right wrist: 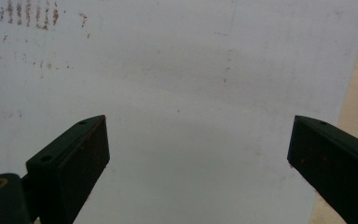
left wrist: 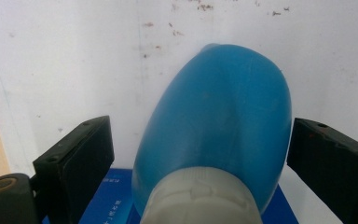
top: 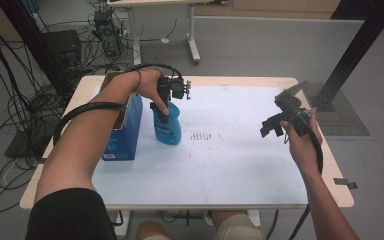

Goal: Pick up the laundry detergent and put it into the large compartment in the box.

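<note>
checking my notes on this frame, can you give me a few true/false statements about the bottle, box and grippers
1. The left gripper has its jaws wide open on either side of the blue bottle. True.
2. The bottle lies flat on the table. False: in the high view it stands upright.
3. A blue box stands beside the bottle, on its left in the high view. True.
4. The right gripper is shut on a cloth. False: its jaws are open with nothing between them, above the white mat.
5. The bottle has a red cap. False: the cap is whitish.
</note>
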Demonstrator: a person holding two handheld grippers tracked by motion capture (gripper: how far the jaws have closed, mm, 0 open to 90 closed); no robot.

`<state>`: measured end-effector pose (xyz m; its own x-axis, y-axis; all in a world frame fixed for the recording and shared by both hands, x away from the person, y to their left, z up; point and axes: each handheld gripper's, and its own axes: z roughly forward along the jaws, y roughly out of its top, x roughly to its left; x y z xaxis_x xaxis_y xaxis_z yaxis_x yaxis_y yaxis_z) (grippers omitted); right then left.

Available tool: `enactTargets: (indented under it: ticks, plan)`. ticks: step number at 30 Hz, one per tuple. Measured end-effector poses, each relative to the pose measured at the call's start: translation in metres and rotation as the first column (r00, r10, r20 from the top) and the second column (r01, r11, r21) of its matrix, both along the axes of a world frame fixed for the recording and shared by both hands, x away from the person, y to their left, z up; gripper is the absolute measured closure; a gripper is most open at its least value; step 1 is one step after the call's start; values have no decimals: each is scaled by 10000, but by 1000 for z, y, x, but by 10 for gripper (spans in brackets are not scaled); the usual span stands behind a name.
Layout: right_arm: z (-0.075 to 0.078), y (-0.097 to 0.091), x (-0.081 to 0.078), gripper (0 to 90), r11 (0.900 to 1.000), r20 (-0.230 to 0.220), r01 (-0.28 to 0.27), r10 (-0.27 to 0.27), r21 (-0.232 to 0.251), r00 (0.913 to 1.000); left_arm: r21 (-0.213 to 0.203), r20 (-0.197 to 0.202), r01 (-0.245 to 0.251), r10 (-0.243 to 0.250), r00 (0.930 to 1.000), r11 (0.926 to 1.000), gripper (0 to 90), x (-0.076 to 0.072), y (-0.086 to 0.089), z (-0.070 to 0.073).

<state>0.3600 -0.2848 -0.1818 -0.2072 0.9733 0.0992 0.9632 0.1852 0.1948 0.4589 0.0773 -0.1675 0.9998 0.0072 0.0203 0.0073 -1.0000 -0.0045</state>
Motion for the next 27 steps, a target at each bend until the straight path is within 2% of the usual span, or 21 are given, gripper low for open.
enactTargets:
  ticks: [27]
  plan:
    - [0,4,1,56,10000,-31,-77,77,-45,10000,15,66,73,-73,10000,10000,85,-2,1,0]
